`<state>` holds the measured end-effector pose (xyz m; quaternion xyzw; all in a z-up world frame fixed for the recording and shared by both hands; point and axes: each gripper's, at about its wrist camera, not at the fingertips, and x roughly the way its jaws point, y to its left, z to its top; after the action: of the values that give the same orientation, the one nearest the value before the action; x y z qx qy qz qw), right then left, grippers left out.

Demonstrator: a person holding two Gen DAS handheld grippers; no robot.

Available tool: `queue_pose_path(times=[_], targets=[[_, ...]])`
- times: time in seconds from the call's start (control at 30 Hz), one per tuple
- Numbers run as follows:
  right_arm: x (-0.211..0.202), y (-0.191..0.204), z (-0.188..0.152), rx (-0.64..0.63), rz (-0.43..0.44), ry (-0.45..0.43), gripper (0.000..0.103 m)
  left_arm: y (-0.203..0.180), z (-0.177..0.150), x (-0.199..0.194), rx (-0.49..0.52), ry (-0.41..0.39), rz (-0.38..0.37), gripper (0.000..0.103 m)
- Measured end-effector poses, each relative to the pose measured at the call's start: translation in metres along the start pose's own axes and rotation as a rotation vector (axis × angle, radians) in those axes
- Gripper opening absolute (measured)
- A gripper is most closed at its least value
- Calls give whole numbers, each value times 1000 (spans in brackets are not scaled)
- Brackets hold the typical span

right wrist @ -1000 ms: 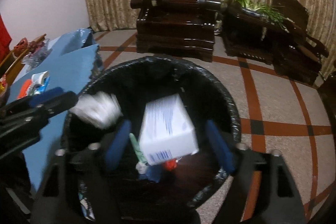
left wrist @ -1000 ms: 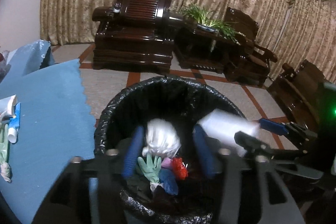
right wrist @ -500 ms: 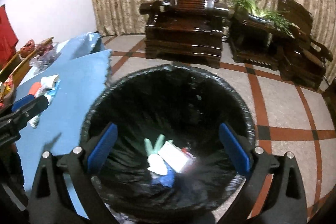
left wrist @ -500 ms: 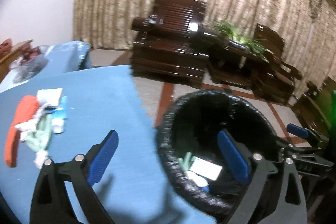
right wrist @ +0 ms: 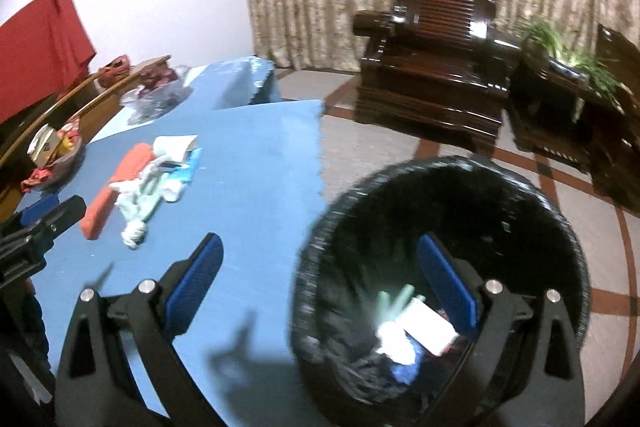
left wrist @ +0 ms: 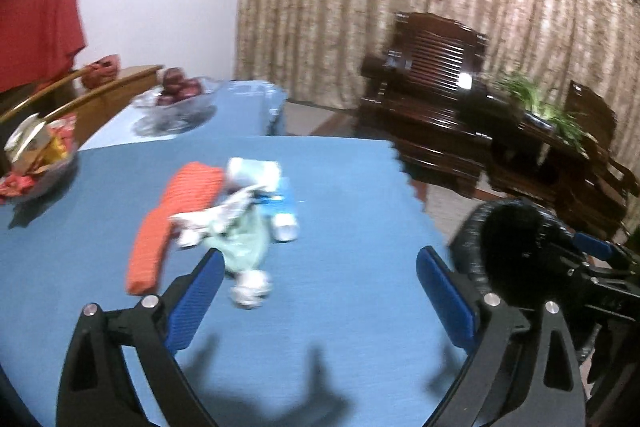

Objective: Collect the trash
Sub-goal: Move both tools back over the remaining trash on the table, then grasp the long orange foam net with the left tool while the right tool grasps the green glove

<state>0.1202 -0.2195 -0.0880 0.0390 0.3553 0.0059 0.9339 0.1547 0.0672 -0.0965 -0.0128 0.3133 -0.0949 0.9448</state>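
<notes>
A heap of trash lies on the blue table (left wrist: 340, 187): an orange sponge-like strip (left wrist: 168, 223), a pale green glove (left wrist: 240, 247), crumpled white paper (left wrist: 250, 289) and a blue-white tube (left wrist: 284, 215). The heap also shows in the right wrist view (right wrist: 140, 187). My left gripper (left wrist: 320, 299) is open and empty over the table, just short of the heap. My right gripper (right wrist: 320, 287) is open and empty at the rim of the black-lined bin (right wrist: 500, 187). A white box (right wrist: 430, 327) and a green glove (right wrist: 394, 301) lie inside the bin.
Glass bowls with fruit (left wrist: 176, 99) and snack packets (left wrist: 36, 155) stand at the table's far left. The bin (left wrist: 516, 239) stands on the floor off the table's right edge. Dark wooden armchairs (right wrist: 436, 67) and a plant (right wrist: 568, 47) stand behind it.
One second ago each gripper held trash over the bin: the left white paper, the right a white box. Both let go and opened, and have swung left, the left out over the table.
</notes>
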Motion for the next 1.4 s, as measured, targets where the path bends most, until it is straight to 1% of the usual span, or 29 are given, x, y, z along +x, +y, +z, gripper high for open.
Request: queue_pose_path(times=[0.17,0.33,0.5,0.73,0.97,1.07,1.13,1.2,1.3,1.37,1.4], targets=[[19,40,10,-44,39,-13,95,47,-5,-1,-47,-2,78,94],[39,73,18,-60,79,-14,95,85,-11,5,-75,7,133,92],[60,105,22,-79,113,-7,95,117,-17,21,-98,37,173,89],[94,142,20,-104,135,17,95,143,-26,47,-111,86,191,83],[121,160,15,-118,140,45,95,159,-33,79,-118,136,192,78],[131,167,13,-126,145,57,95,164,-35,93,-124,165,190,74],[136,171,12,-133,149,61,95,167,-36,102,-133,184,184,71],[140,176,11,-147,155,66,94,171,-37,109,-140,201,179,65],[145,182,8,-160,169,81,89,175,-39,117,-142,226,184,56],[149,188,7,-163,181,92,86,176,-38,118,-141,226,181,43],[151,190,6,-165,185,96,86,178,-37,117,-143,225,174,32]])
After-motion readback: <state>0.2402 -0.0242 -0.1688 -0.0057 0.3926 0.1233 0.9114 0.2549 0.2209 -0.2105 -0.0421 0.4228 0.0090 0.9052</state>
